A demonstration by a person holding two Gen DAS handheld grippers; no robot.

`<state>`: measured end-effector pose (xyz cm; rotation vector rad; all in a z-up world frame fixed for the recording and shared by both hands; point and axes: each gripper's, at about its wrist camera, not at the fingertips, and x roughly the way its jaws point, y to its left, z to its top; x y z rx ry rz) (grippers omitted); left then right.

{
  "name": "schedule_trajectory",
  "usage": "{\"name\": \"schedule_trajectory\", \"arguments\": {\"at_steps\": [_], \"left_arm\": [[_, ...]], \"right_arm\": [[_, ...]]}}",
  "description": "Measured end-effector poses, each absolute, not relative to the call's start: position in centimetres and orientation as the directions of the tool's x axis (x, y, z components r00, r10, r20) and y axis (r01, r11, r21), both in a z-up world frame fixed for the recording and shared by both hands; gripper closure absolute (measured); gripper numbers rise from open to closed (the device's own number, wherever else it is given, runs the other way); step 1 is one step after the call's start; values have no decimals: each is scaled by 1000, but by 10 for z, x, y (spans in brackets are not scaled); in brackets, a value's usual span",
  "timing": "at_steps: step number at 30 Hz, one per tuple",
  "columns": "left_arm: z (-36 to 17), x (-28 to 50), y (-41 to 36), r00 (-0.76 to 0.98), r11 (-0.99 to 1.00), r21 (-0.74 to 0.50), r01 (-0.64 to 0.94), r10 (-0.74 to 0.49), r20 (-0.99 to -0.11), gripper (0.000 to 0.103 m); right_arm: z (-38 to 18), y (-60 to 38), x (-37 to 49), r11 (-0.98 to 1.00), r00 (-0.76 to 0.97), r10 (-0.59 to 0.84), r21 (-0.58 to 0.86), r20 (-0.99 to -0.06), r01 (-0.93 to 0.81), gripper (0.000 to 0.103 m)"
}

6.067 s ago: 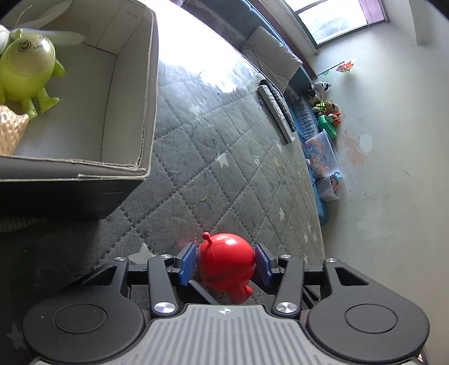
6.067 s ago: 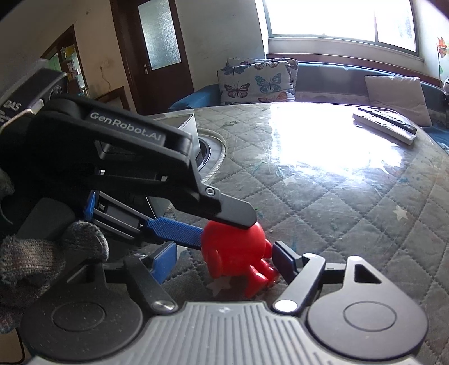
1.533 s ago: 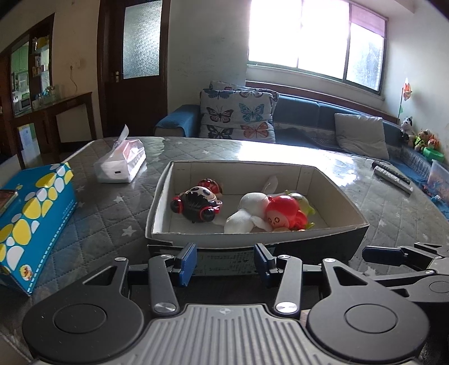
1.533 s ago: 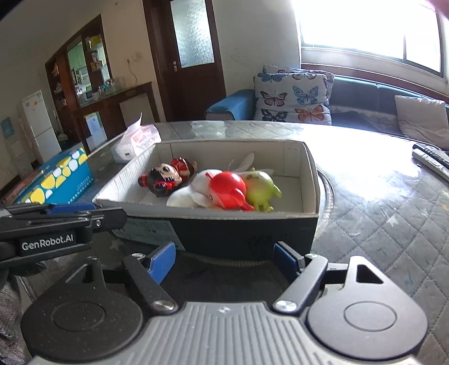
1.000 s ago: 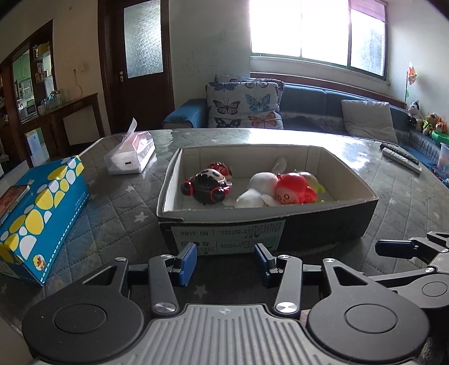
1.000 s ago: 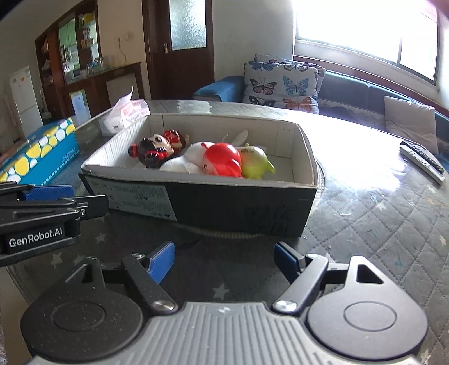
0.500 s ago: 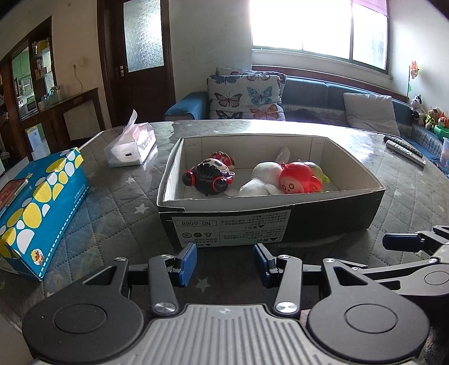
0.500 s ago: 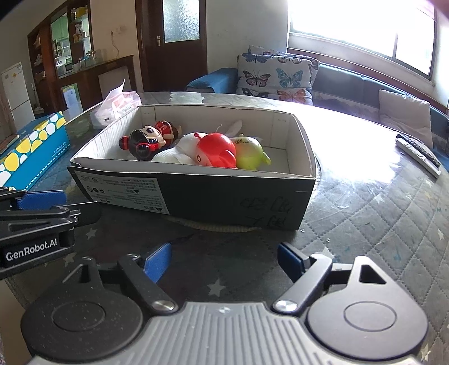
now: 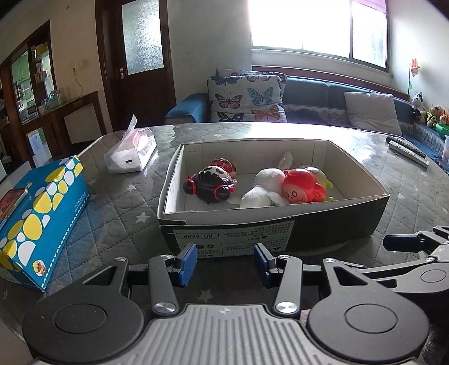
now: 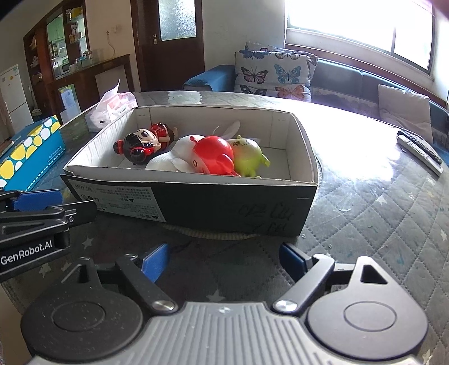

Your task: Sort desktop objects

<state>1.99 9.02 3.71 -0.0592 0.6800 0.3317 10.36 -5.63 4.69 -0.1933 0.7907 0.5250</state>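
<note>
A: Surface, left to right?
B: Quilted grey table (image 9: 120, 202): blue box (image 9: 39, 213), tissue pack (image 9: 132, 154), cardboard box (image 9: 280, 221) holding the toys (image 9: 300, 186), remotes (image 9: 407, 150) far right. Sofa (image 9: 317, 98), door (image 9: 140, 56) and window (image 9: 317, 25) behind.
A: Tools?
B: Left gripper (image 9: 224, 262) spread, empty. Right gripper (image 10: 224, 259) has just been opening, nothing between; both short of the box.

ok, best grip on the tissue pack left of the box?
Take the tissue pack across its short width, pads on the two long sides, coming from above. It lies flat on the table, clear of the box, so both sides look free. Stay behind the tissue sticking up at its far end.
</note>
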Motion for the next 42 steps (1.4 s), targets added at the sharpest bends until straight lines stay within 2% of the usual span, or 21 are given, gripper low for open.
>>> {"name": "schedule_trajectory", "arguments": {"at_steps": [42], "left_arm": [[22,59,106,649,941,104,-323,300,-699,56]], "right_arm": [[32,-39,144,869,529,324,25,-784,-495,16]]}}
